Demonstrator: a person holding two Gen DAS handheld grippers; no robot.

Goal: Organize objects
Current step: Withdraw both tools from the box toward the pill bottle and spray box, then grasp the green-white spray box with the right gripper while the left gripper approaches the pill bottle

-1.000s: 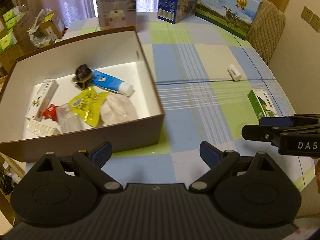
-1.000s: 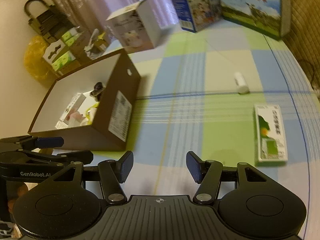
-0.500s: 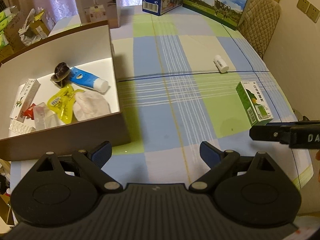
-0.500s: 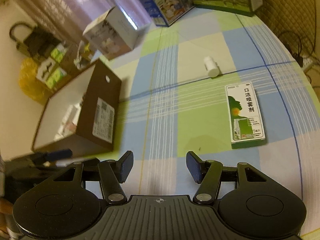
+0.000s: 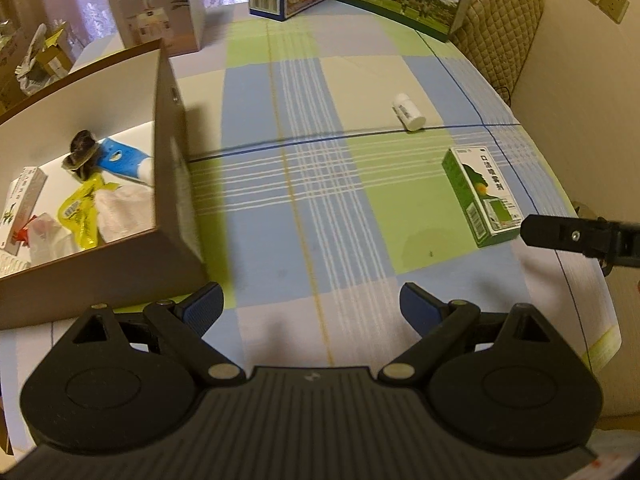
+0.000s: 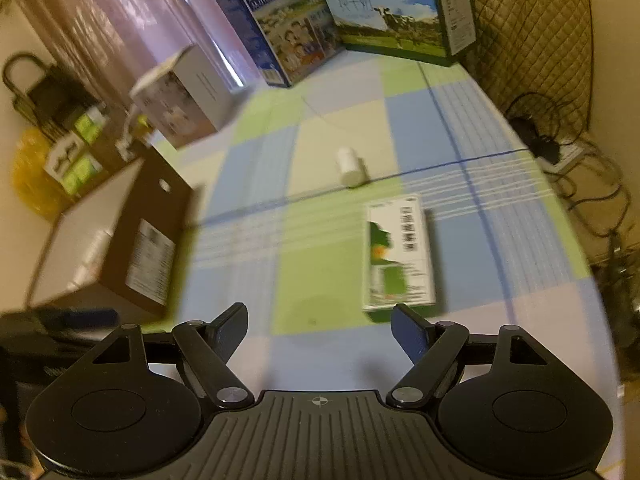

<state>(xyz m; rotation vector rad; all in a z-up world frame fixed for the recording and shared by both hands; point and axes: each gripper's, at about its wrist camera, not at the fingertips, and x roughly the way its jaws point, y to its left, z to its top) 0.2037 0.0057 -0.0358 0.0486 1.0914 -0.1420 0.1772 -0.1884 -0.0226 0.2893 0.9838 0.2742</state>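
A green and white carton (image 5: 482,194) lies flat on the checked tablecloth; it also shows in the right wrist view (image 6: 398,252). A small white bottle (image 5: 409,112) lies on its side beyond it (image 6: 351,167). A brown box (image 5: 176,184) at the left holds a blue tube (image 5: 124,160), a yellow pouch (image 5: 82,212) and other small items. My left gripper (image 5: 312,308) is open and empty above the cloth beside the box. My right gripper (image 6: 320,326) is open and empty, just short of the carton; one of its fingers (image 5: 560,232) shows at the right of the left wrist view.
Two milk cartons (image 6: 348,16) and a white appliance box (image 5: 156,8) stand at the table's far edge. A quilted chair (image 5: 496,20) is at the far right. Cables and a power strip (image 6: 560,152) lie on the floor to the right. Bags and boxes (image 6: 60,136) sit left.
Both grippers have swung to the right, away from the brown box. The right gripper has moved closer to the green carton and its jaws have opened wider.
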